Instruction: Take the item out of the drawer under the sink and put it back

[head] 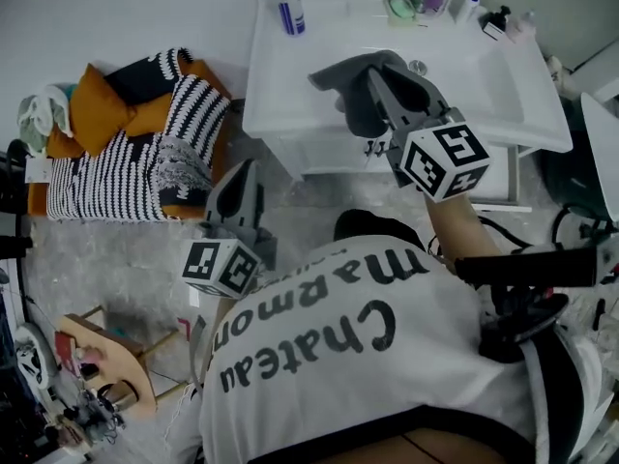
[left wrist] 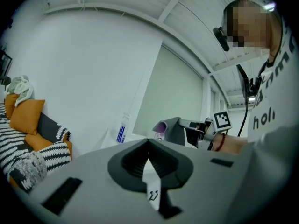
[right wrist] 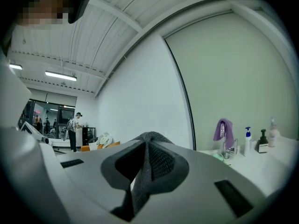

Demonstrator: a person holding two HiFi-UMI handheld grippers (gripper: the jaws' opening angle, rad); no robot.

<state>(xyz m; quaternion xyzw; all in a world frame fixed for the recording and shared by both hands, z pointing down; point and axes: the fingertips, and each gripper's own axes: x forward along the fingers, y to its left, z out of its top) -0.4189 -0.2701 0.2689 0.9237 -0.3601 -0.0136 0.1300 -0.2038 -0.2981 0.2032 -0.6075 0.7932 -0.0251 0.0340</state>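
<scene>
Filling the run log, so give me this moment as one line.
right gripper: shut on dark grey textured cloth, above white rectangular sink | left gripper: shut, empty, clear of sink

- Grey plastic left gripper (head: pixel 242 176), at the near left, points level, jaws together.
- Grey plastic right gripper (head: pixel 371 77), farther right, points level, jaws clamped on a dark grey knitted cloth (head: pixel 340 83).

Right gripper (right wrist: pixel 145 148) with jaws closed on a dark grey cloth (right wrist: pixel 140 190). Right of the gripper: purple towel (right wrist: pixel 224 129) draped over a tap, blue-topped pump bottle (right wrist: pixel 247 141). Far left of the gripper: standing person (right wrist: pixel 74 130).
</scene>
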